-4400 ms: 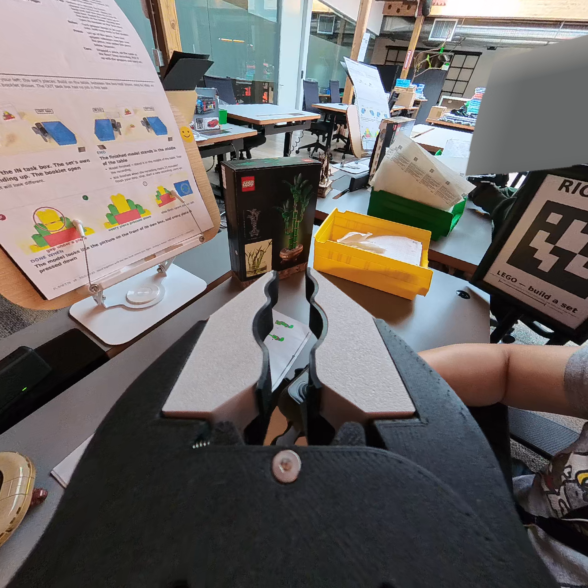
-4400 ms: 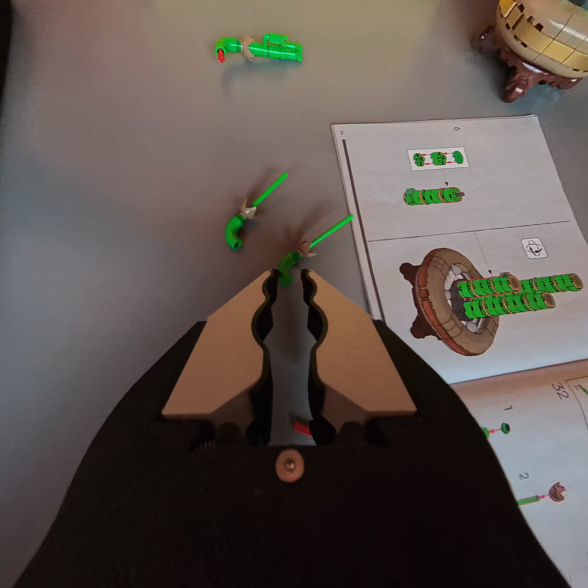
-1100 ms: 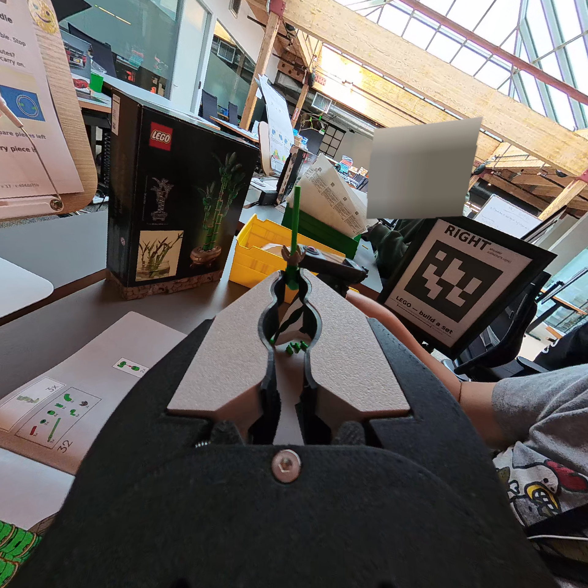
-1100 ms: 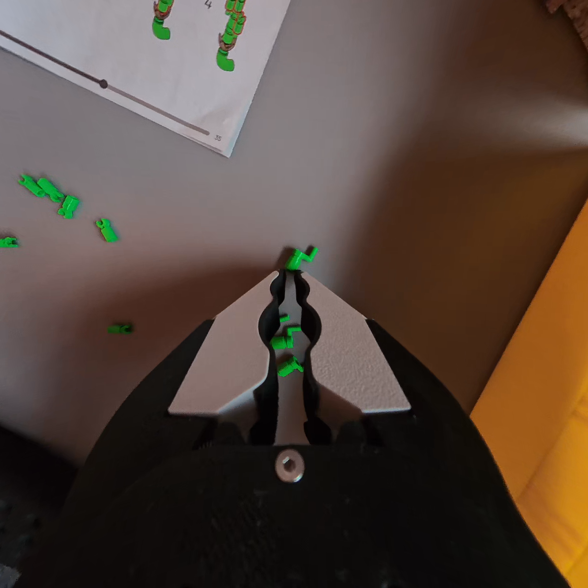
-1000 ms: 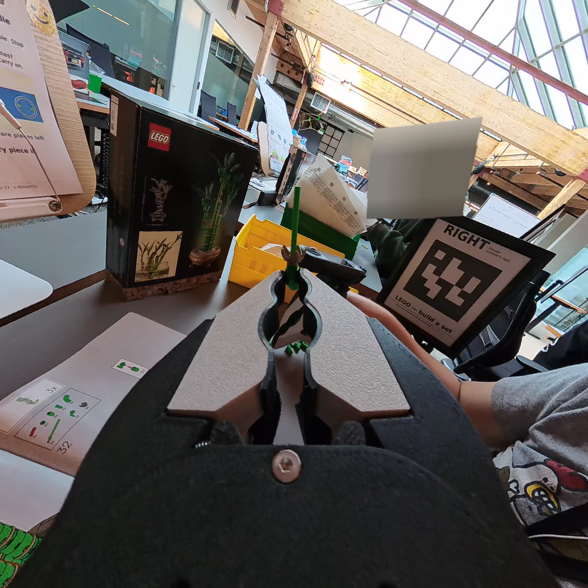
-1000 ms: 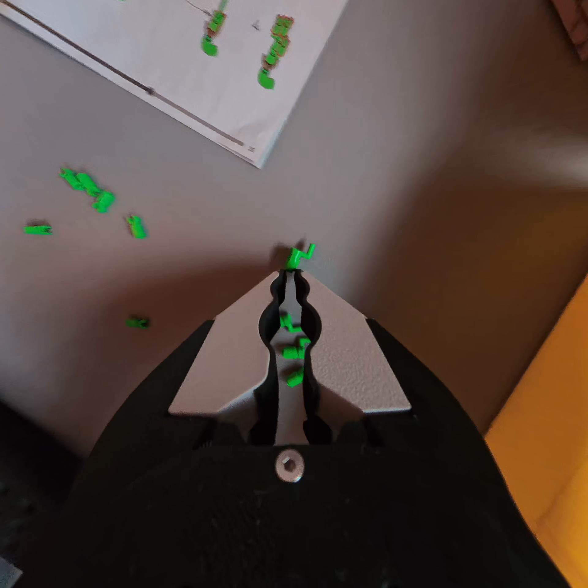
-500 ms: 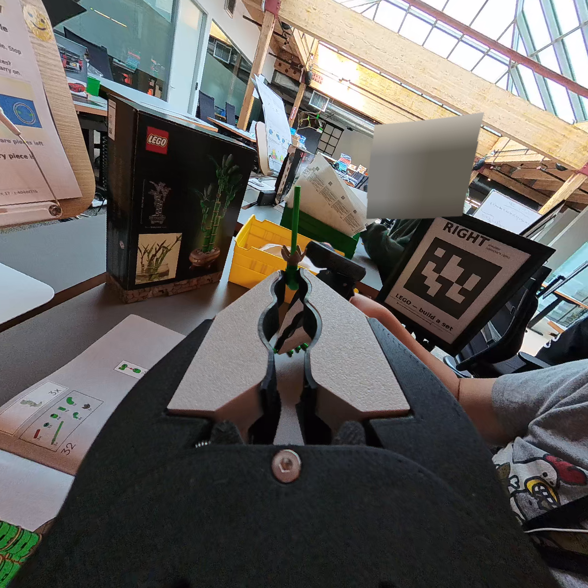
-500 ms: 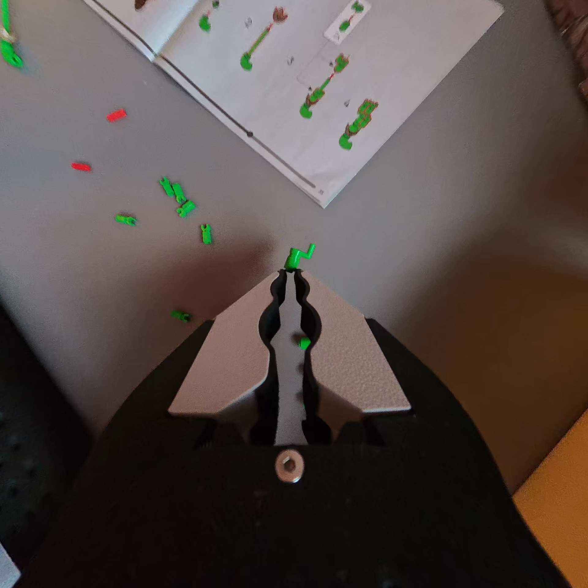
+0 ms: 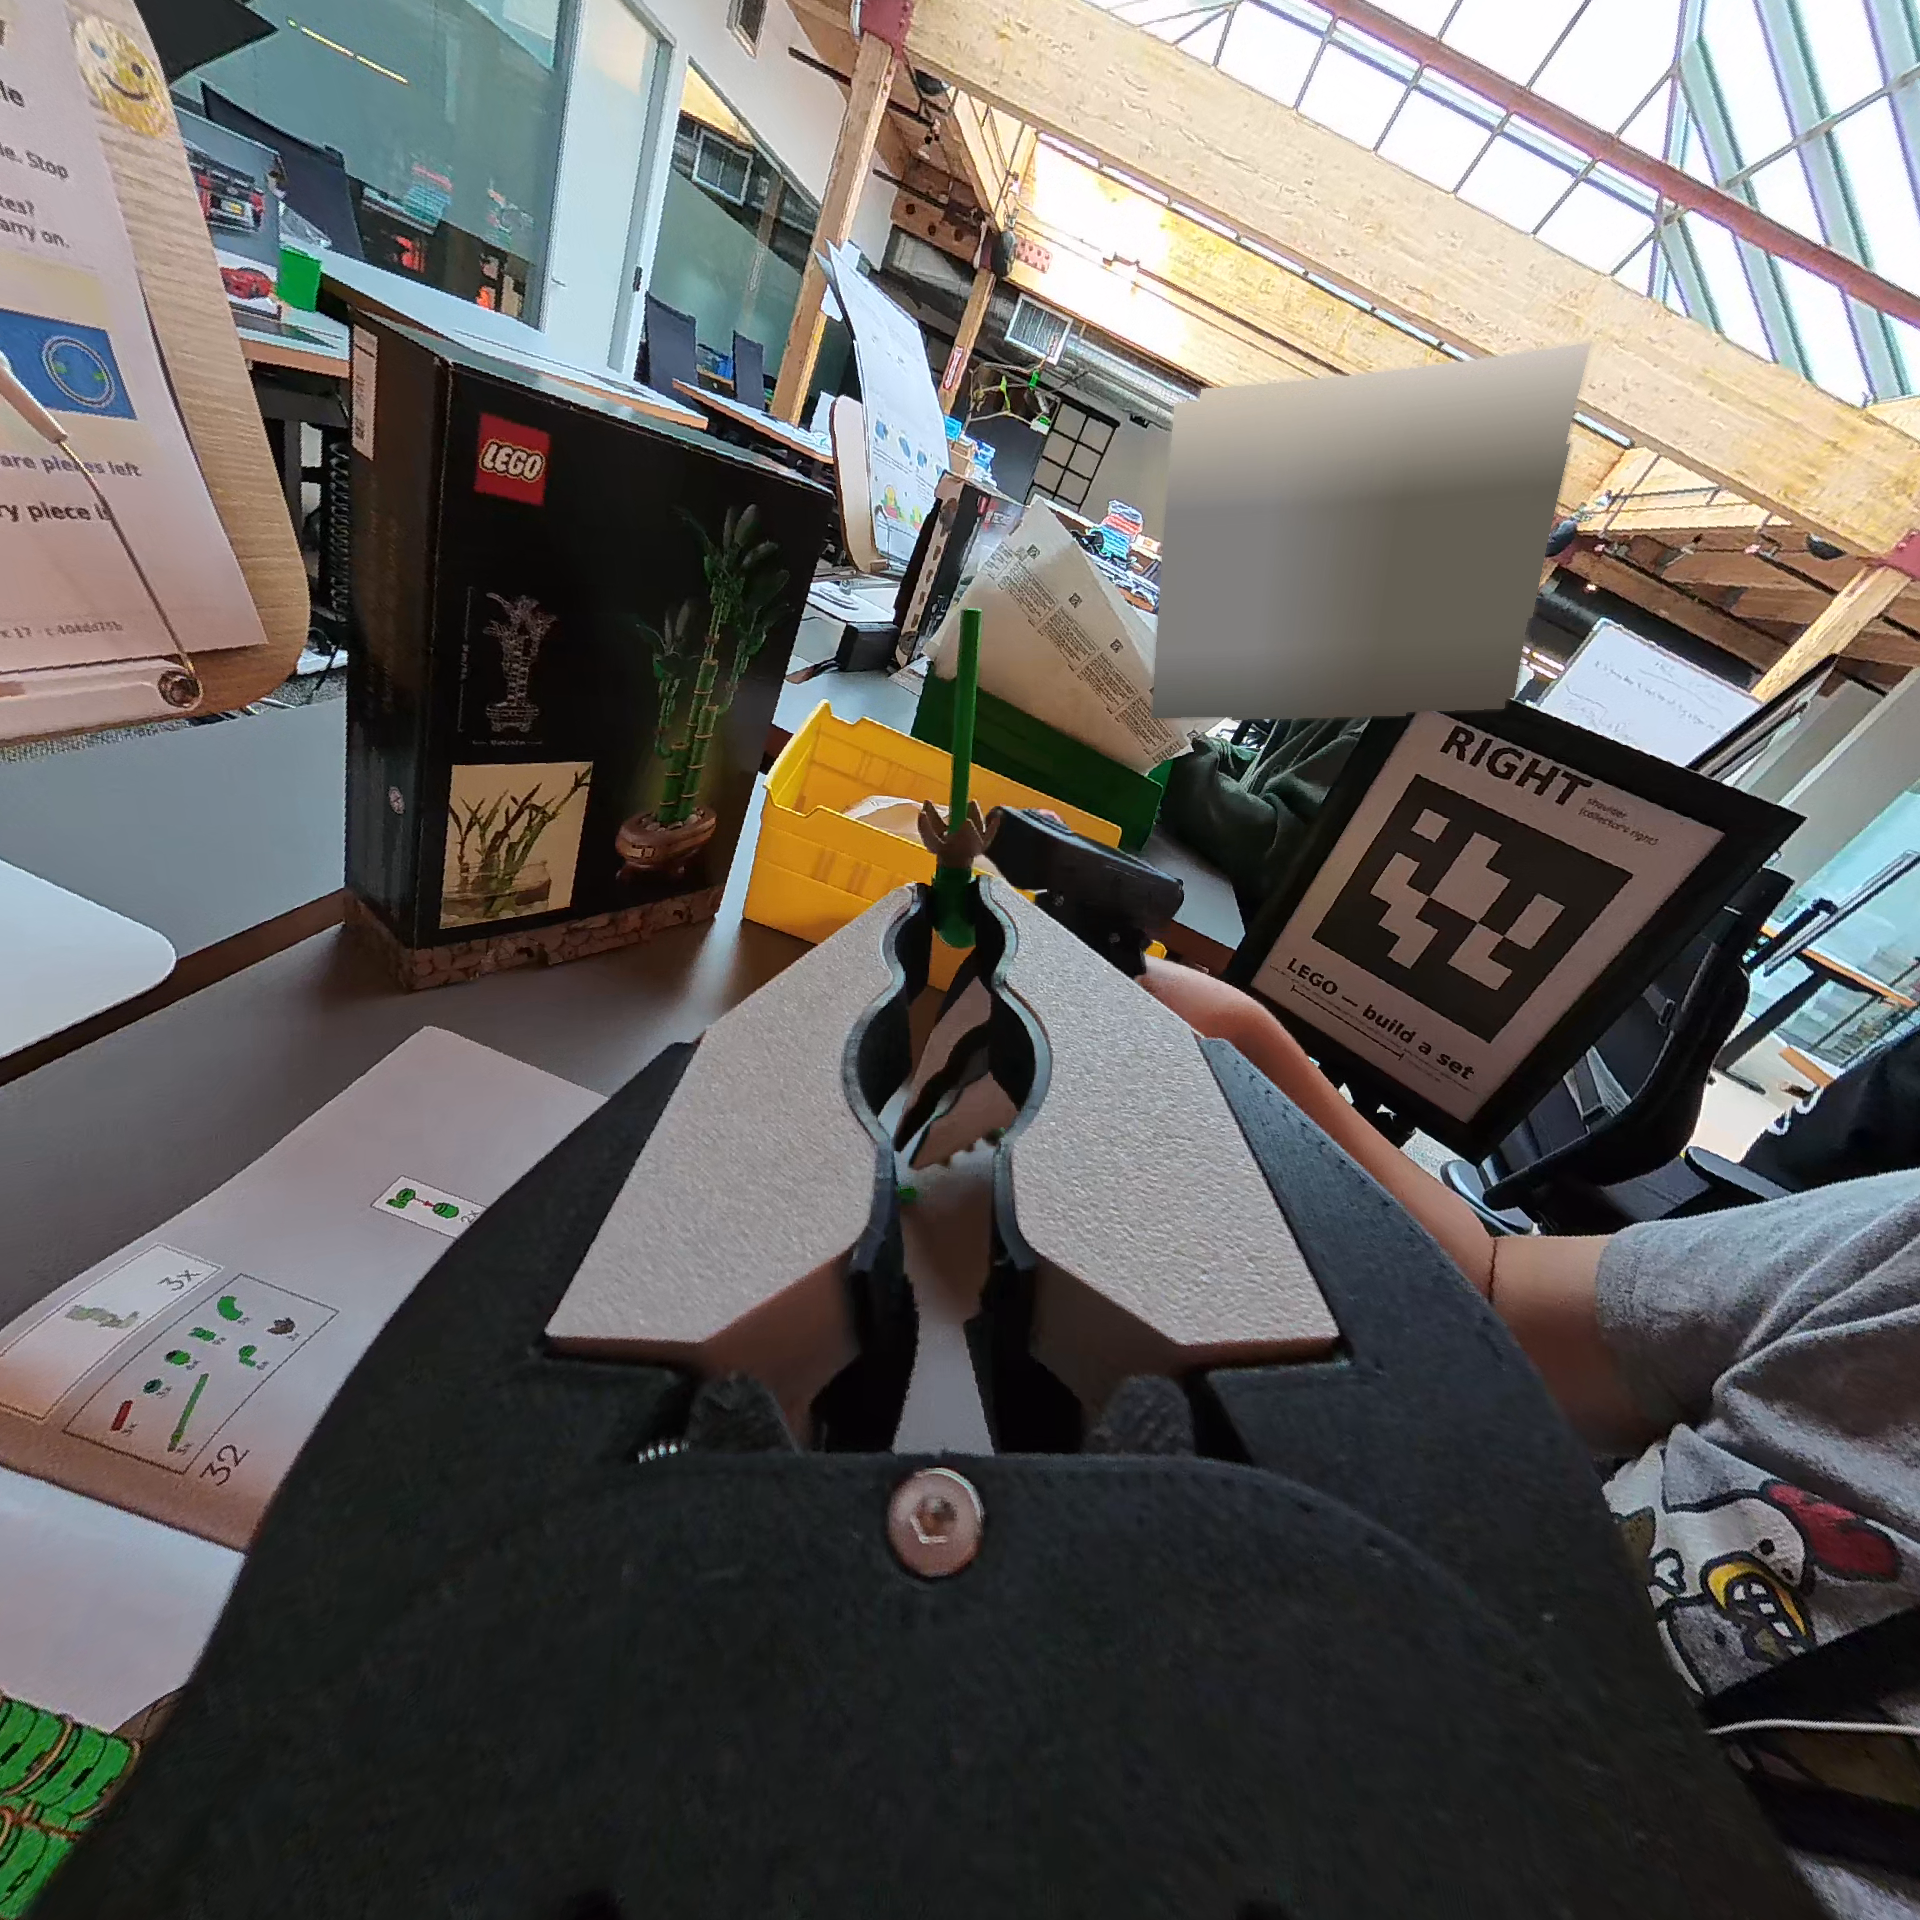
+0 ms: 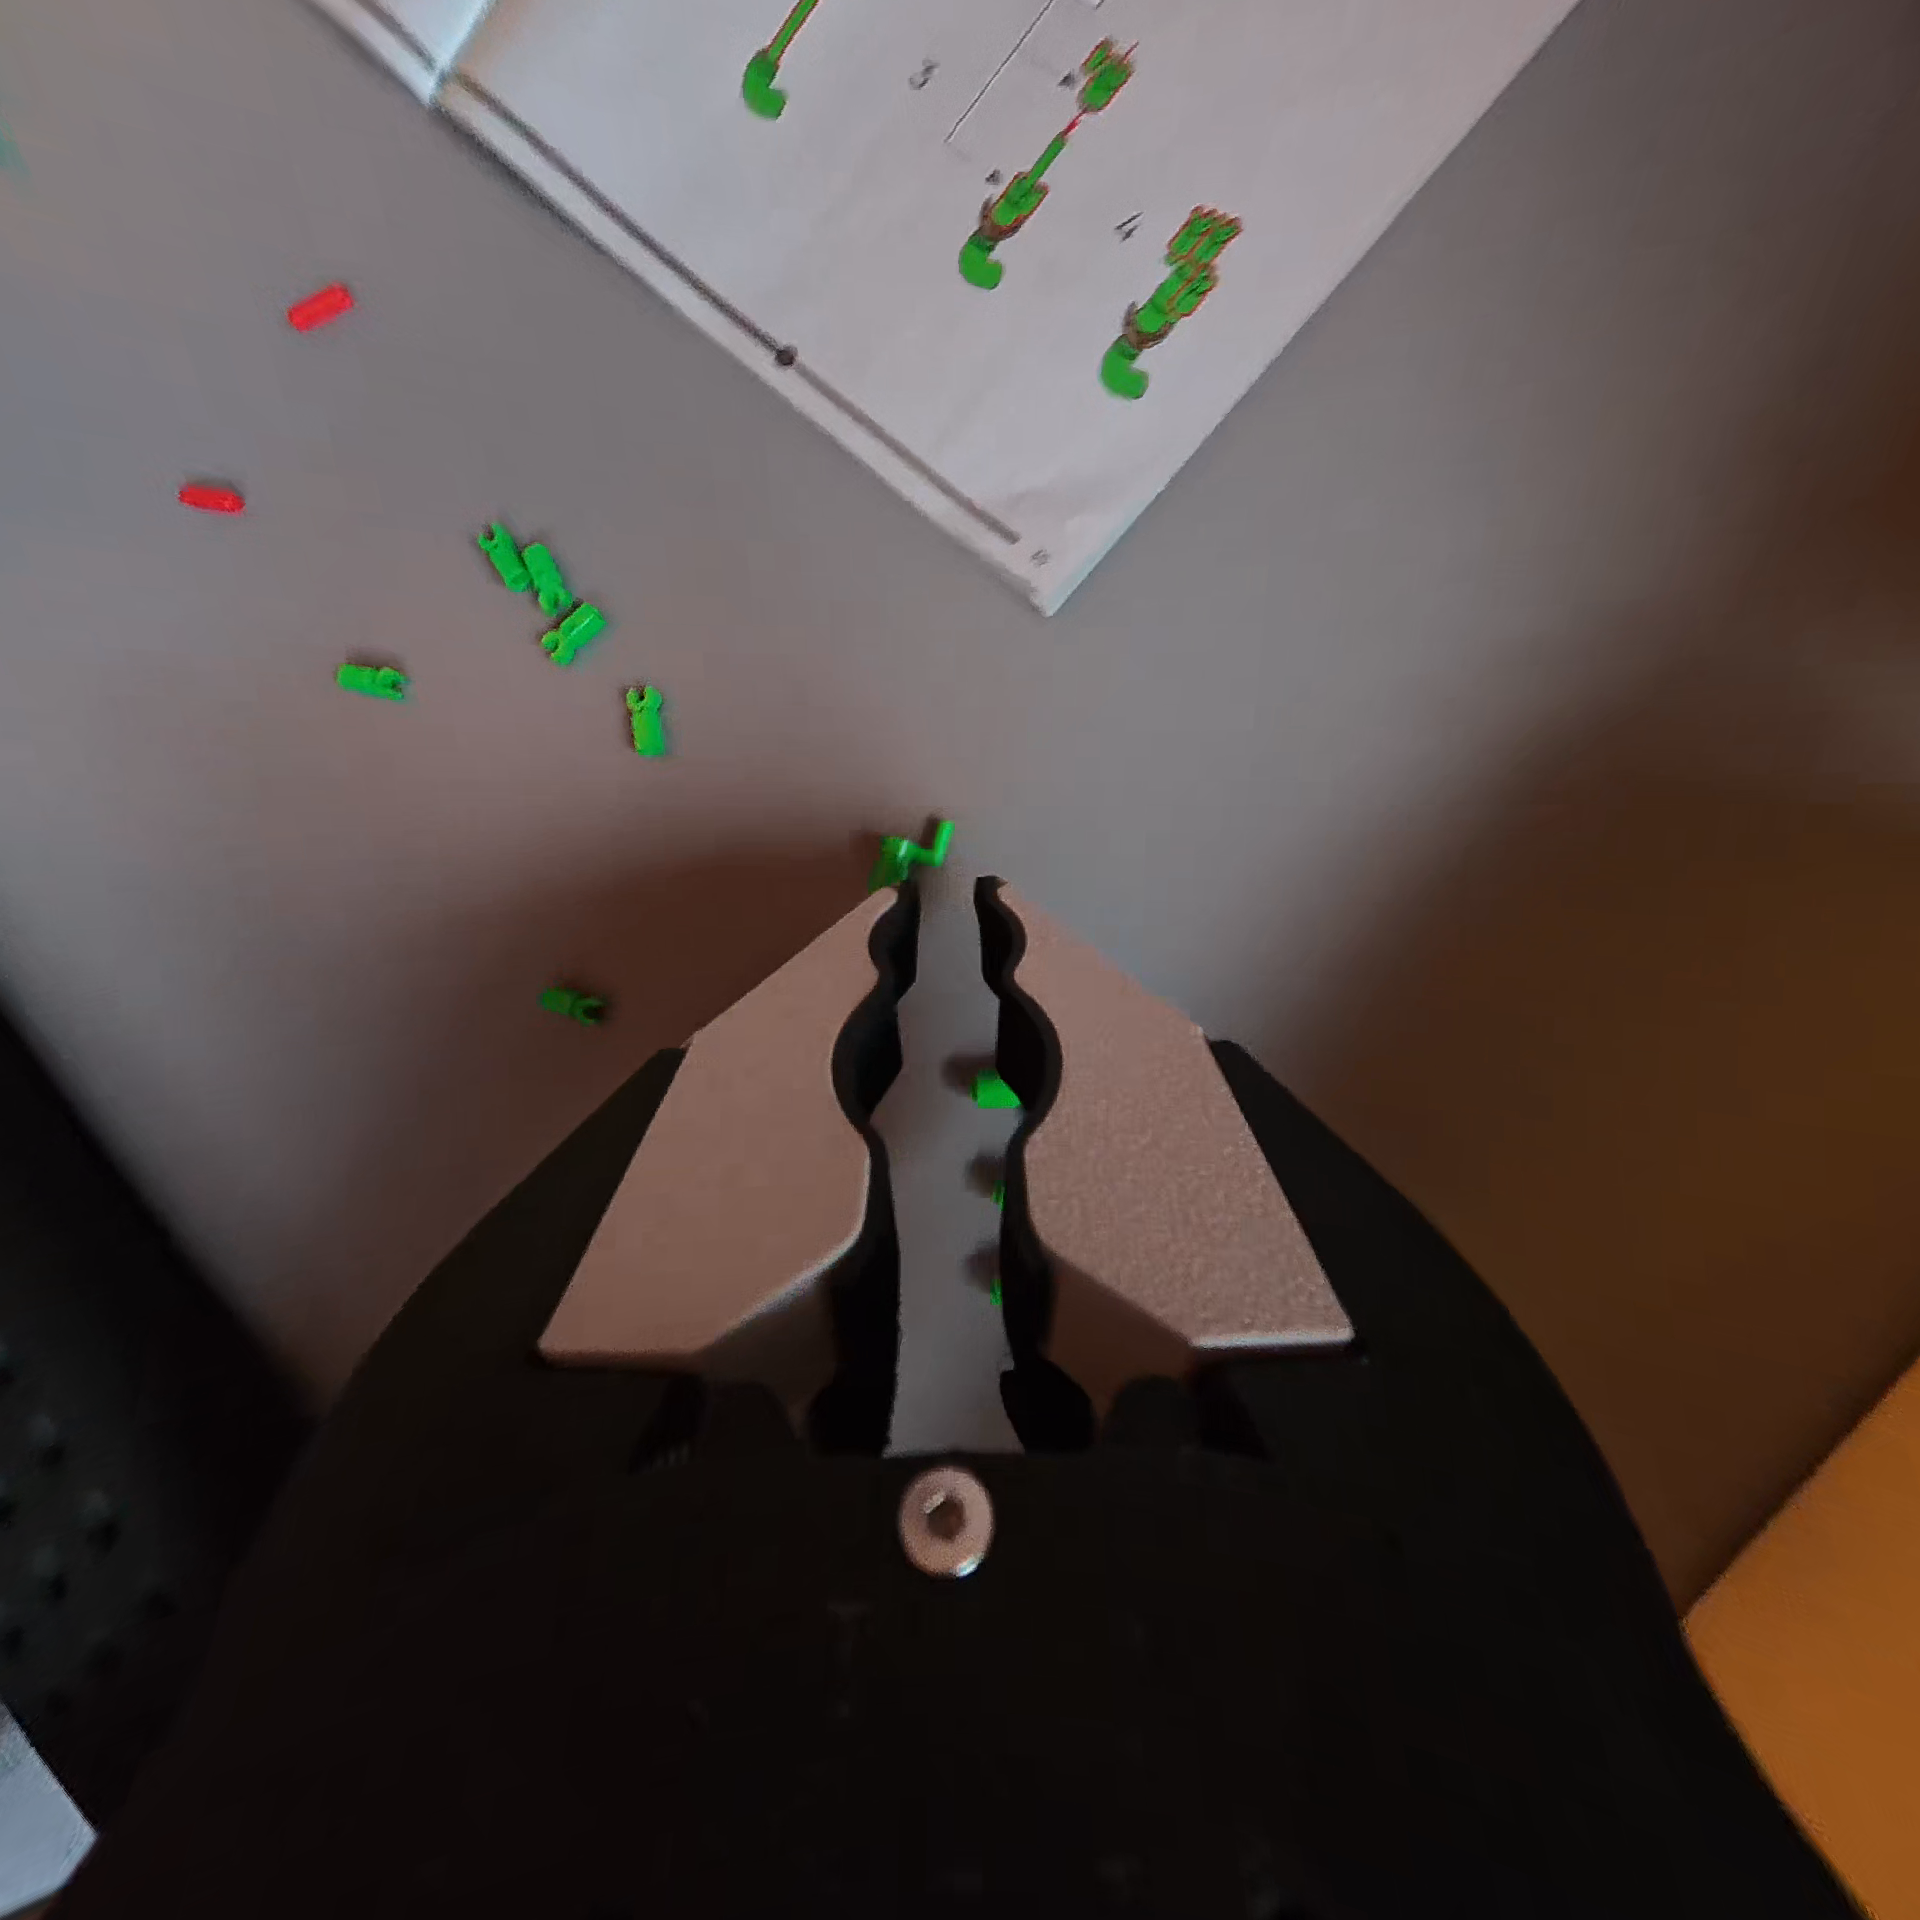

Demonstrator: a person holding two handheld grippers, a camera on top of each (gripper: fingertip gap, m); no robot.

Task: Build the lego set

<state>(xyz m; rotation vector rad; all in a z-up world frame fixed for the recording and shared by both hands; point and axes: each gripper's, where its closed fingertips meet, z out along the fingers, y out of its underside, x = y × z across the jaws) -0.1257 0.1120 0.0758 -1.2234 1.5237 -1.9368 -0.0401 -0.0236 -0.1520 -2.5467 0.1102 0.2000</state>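
Note:
My left gripper is shut on a green stem with a brown leaf collar, and the thin rod points straight up. The right gripper's black body shows just behind it. In the right wrist view my right gripper hangs over the grey table with its jaws a narrow gap apart. A small green clip piece sits at the tip of the left finger, outside the gap. I cannot tell whether it rests on the table. Several loose green clips and two red pins lie to the left.
The open instruction booklet lies beyond the clips and also shows in the left wrist view. The set's box, a yellow bin, a green bin and a framed marker sign stand behind. A person's arm is at the right. The tips of one gripper are about 30 centimetres away from the tips of the other.
My right gripper's jaws have parted slightly, so the green clip is no longer pinched between the tips. The right view has shifted over the table. My left gripper still holds the stem upright.

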